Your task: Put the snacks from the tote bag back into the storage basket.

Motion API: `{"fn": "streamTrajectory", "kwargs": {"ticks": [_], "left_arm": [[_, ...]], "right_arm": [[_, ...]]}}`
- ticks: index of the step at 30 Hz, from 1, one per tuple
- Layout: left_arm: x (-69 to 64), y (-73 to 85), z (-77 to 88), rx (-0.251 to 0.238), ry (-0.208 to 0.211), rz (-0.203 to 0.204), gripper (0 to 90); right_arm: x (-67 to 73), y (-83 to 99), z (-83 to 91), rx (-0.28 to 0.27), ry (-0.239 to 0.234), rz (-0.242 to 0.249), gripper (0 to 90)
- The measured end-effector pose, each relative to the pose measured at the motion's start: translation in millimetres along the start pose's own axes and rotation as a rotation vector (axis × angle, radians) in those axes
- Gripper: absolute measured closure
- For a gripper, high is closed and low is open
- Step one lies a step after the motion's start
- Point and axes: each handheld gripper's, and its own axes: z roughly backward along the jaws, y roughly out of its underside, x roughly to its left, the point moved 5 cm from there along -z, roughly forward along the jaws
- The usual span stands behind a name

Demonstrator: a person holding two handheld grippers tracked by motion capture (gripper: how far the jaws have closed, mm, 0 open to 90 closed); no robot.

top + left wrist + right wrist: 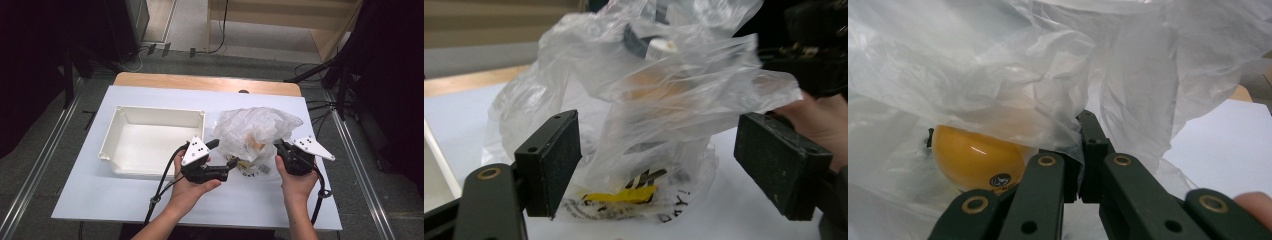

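White tray [152, 140] at left of the table [90, 200]. Left gripper [231, 165] released, jaws wide apart, just before the plastic bag [257, 131] at centre. Right gripper [278, 146] clenched on the bag's film; orange fruit [979, 158] inside.

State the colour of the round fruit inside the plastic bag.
Yellow-orange; the fruit shows best in the right gripper view.

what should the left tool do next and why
Probably move the left tool forward and close on the bag film. Its jaws stand open with the film loose between them, while the right tool already pinches the other side; an orange sits inside.
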Motion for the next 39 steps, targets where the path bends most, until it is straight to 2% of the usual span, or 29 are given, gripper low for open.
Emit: {"fn": "streamTrajectory", "kwargs": {"ticks": [6, 9, 11, 12, 13, 15, 17, 18, 19, 20, 21, 24, 25, 29, 33, 37, 39], "left_arm": [[-13.4, -13.4, 0.8, -0.011, -0.008, -0.025, 14.1], [-17.4, -17.7, -1.8, -0.02, 0.009, -0.024, 14.1], [-18.0, -17.8, -6.4, -0.003, 0.015, -0.026, 14.3], [-17.0, -16.8, -10.0, 0.018, 0.005, -0.023, 16.1], [-14.1, -15.3, -14.6, 0.035, -0.026, -0.013, 31.5], [-11.7, -14.5, -16.8, 0.046, -0.041, -0.015, 53.4], [-6.9, -12.8, -21.0, 0.069, -0.054, 0.001, 68.7], [-0.3, -10.8, -24.7, 0.083, -0.069, 0.019, 74.4], [-0.3, -10.8, -24.7, 0.083, -0.069, 0.019, 79.9], [4.3, -9.2, -26.8, 0.092, -0.082, 0.03, 79.9], [9.4, -6.1, -30.4, 0.106, -0.089, 0.048, 85.1], [13.4, -0.7, -35.0, 0.138, -0.083, 0.071, 87.2], [15.6, 6.2, -39.1, 0.181, -0.092, 0.071, 87.4], [17.6, 17.5, -43.9, 0.223, -0.107, 0.082, 87.5], [21.2, 29.4, -46.7, 0.248, -0.132, 0.104, 87.4], [21.2, 40.8, -49.3, 0.281, -0.147, 0.091, 87.2], [20.3, 46.8, -50.7, 0.293, -0.148, 0.091, 87.2]], "right_arm": [[2.9, 0.7, -1.8, 0.004, -0.006, 0.006, 90.0], [6.4, 1.3, -2.6, 0.008, -0.016, 0.012, 90.0], [7.2, 1.5, -2.8, 0.009, -0.02, 0.013, 90.0], [7.5, 1.6, -2.9, 0.008, -0.024, 0.019, 90.0], [8.6, 1.8, -2.9, 0.005, -0.032, 0.023, 90.0], [9.1, 1.7, -2.8, 0.004, -0.035, 0.023, 90.0], [8.0, 1.2, -2.2, -0.002, -0.035, 0.024, 90.0], [7.1, 1.0, -1.7, -0.003, -0.034, 0.02, 90.0], [7.1, 1.0, -1.7, -0.003, -0.034, 0.02, 90.0], [5.9, 0.7, -1.2, -0.004, -0.031, 0.017, 90.0], [2.6, 0.5, -0.5, -0.008, -0.023, 0.012, 90.0], [-1.8, 2.3, -0.9, -0.001, -0.012, 0.0, 90.0], [-4.0, 3.6, -1.5, 0.002, -0.006, 0.0, 90.0], [-11.5, 9.4, -4.4, 0.021, 0.014, -0.017, 90.0], [-23.5, 21.7, -9.2, 0.069, 0.038, -0.047, 90.0], [-32.5, 33.9, -14.7, 0.124, 0.061, -0.075, 90.0], [-33.5, 39.0, -17.9, 0.16, 0.053, -0.08, 90.0]]}}
